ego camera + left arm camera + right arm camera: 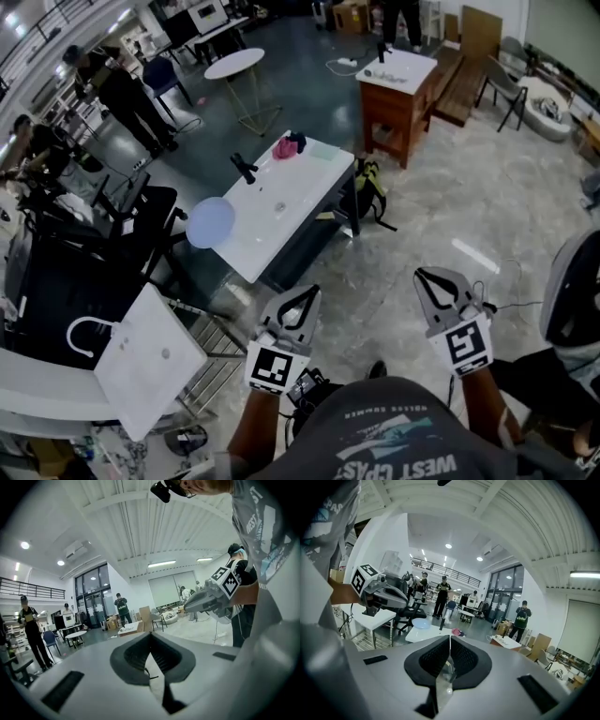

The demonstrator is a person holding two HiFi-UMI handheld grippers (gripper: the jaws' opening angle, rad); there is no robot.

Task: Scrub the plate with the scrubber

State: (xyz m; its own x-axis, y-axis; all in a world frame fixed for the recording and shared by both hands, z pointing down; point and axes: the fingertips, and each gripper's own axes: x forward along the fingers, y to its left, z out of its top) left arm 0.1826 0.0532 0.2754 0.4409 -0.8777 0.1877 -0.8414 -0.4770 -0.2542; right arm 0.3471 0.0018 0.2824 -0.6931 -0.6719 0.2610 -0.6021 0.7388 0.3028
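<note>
The jaws of the left gripper [151, 654] are seen pressed together with nothing between them, and those of the right gripper [449, 660] are likewise closed on nothing. Both grippers are held out roughly level in front of the person, well apart from the white table [309, 178]. At that table's near left corner a pale blue plate [210, 222] is laid. Toward the far end a pink and dark bundle [289, 145], judged to be the scrubber, is set near the black tap [244, 169]. No scrubbing is under way, and the step in hand is judged to be the approach. Next, the table must be reached, the jaws opened, the scrubber taken in one gripper and the plate steadied with the other.
</note>
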